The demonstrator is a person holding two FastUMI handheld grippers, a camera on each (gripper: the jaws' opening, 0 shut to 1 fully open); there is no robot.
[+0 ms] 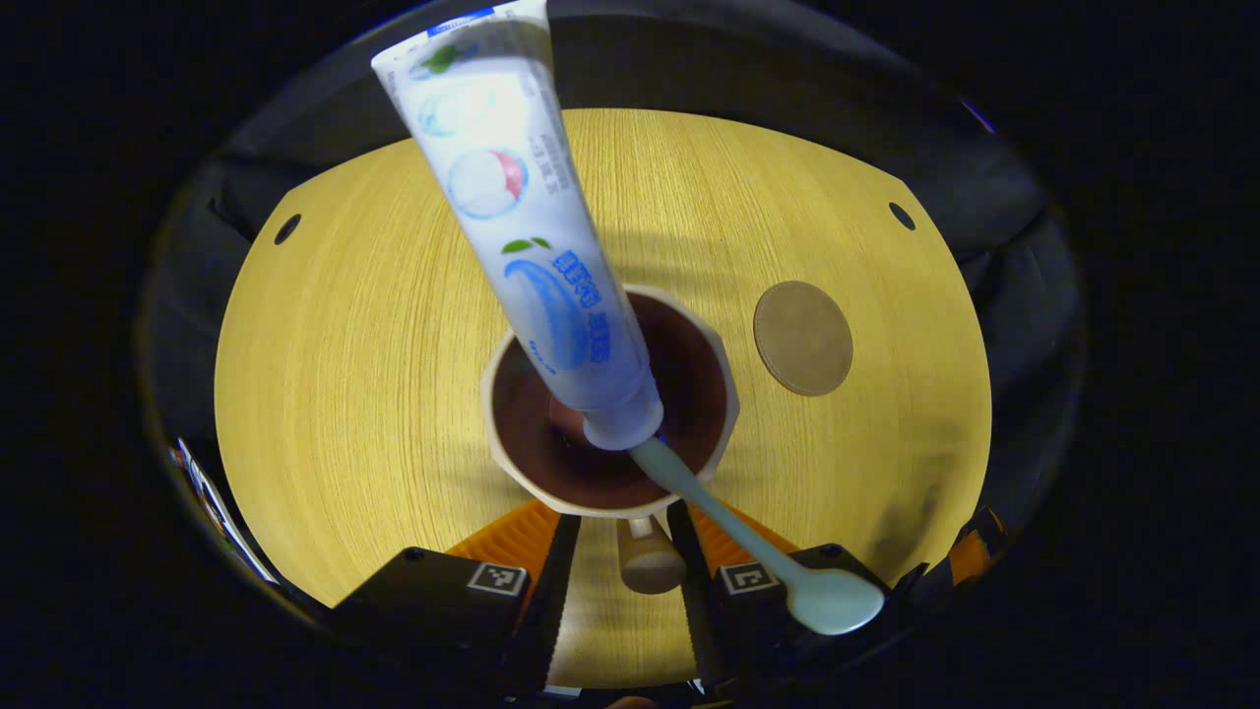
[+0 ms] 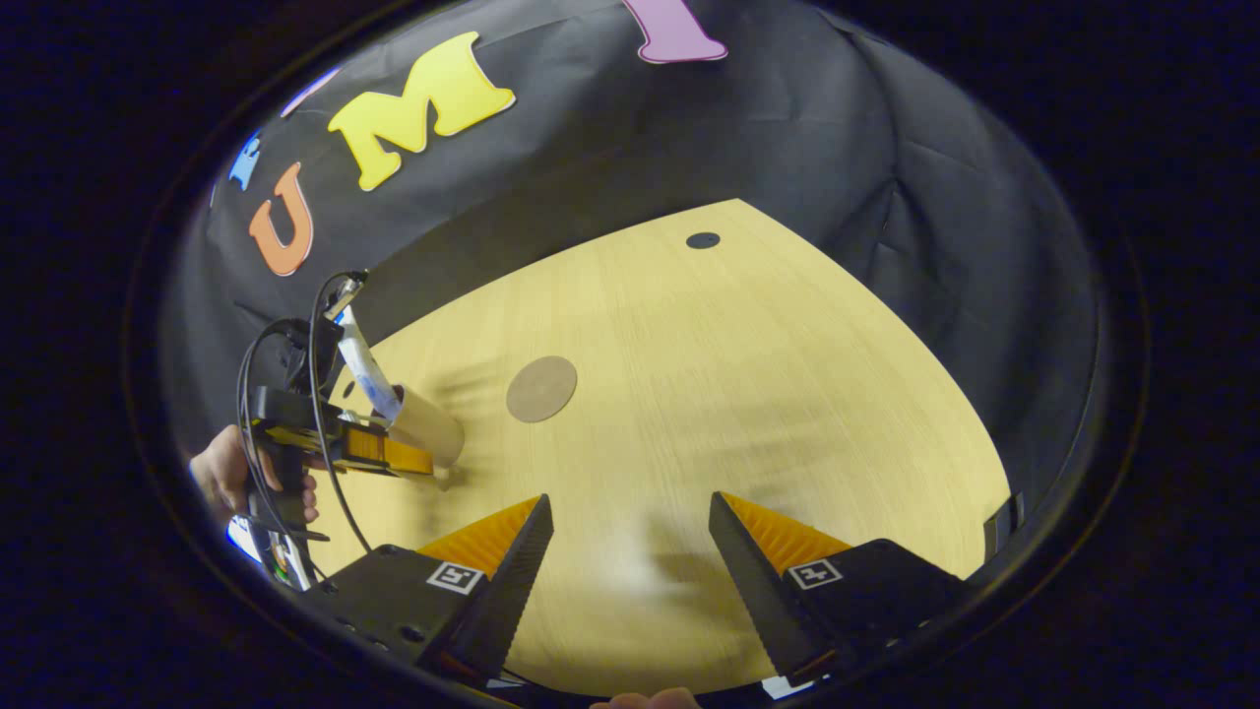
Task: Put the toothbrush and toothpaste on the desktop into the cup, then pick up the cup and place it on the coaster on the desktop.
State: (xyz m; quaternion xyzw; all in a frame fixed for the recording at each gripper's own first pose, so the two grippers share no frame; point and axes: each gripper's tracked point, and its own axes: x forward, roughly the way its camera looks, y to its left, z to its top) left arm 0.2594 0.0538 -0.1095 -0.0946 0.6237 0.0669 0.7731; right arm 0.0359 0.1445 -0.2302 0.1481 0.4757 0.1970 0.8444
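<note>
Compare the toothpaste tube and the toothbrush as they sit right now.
The toothpaste tube is broad and white with blue print; the toothbrush is thin and plain pale green. The tube stands cap down, leaning toward the far rim of the cup; the toothbrush slants over the near rim, ending above the left gripper. Both rest inside the cup.

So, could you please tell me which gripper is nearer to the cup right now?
Left. The left gripper sits at the cup, its fingers straddling the handle. The right gripper hangs open over bare table, well away from the cup.
</note>
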